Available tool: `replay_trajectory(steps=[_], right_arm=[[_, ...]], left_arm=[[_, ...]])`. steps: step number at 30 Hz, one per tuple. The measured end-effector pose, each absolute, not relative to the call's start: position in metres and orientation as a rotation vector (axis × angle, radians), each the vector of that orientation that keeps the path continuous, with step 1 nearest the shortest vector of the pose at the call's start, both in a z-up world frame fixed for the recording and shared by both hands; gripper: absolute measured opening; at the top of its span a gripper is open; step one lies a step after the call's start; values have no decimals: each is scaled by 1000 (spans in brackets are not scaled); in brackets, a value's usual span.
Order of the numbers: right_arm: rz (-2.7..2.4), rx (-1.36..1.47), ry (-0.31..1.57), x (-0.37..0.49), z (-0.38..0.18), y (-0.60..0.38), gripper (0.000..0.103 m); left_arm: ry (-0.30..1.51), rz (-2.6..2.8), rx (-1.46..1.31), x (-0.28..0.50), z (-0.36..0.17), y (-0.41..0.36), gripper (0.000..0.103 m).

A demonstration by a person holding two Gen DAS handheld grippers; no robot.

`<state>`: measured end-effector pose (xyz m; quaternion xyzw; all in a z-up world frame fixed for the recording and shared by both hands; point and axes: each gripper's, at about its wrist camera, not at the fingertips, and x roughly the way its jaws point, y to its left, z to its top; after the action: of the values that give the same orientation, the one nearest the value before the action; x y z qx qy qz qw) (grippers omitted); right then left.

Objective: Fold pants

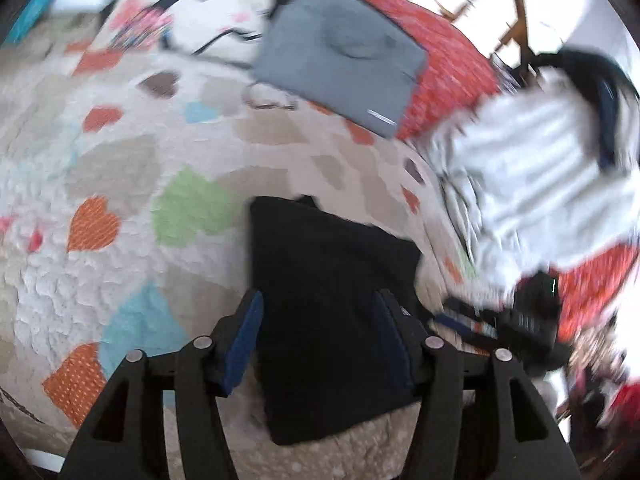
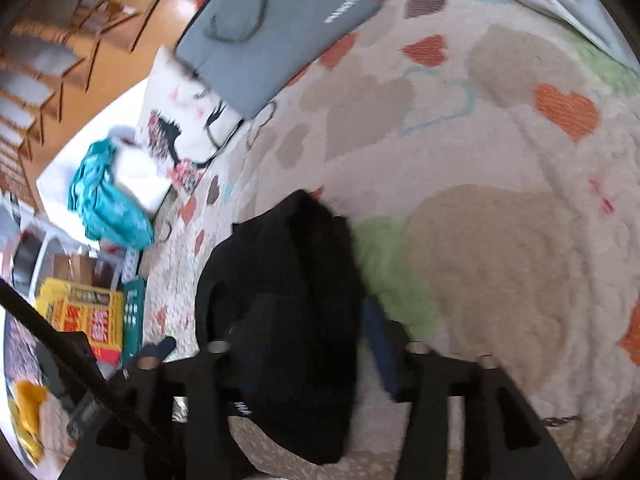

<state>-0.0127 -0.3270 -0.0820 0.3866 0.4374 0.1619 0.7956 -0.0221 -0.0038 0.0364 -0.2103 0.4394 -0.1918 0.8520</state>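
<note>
1. The black pants (image 1: 332, 312) lie folded in a compact bundle on the heart-patterned blanket (image 1: 120, 184).
2. Left gripper (image 1: 320, 332): fingers spread and released, the bundle lying between them, its edges just inside the blue pads (image 1: 244, 340).
3. Right gripper (image 2: 308, 344): fingers parted too, the pants (image 2: 280, 300) lying between them; contact is too blurred to judge.
4. A grey laptop sleeve (image 1: 340, 56) lies well beyond.

Black pants (image 2: 280, 304) lie bunched on the heart-patterned blanket (image 2: 500, 200). The right gripper (image 2: 316, 344) straddles them, jaws seemingly apart through the blur.
</note>
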Motion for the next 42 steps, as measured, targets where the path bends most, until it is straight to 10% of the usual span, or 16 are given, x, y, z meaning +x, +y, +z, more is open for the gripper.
replay_trajectory(steps=[7, 14, 16, 18, 22, 35, 42], right_arm=[[466, 911, 1031, -6, -106, -305, 58], [488, 887, 1019, 22, -106, -274, 76], [482, 873, 1022, 24, -105, -270, 74], [491, 866, 1023, 22, -101, -268, 46], [490, 785, 1005, 18, -73, -258, 38], [508, 625, 933, 110, -25, -217, 38], [385, 664, 1065, 132, -77, -221, 61]], left_arm=[[1104, -495, -587, 27, -23, 5, 64], [1108, -613, -570, 59, -34, -27, 91], [1116, -603, -494, 57, -28, -39, 76], [1108, -594, -420, 50, -21, -46, 55], [1087, -618, -474, 50, -5, -38, 40], [981, -443, -431, 128, 36, -5, 44], [1152, -348, -627, 156, -16, 25, 55]])
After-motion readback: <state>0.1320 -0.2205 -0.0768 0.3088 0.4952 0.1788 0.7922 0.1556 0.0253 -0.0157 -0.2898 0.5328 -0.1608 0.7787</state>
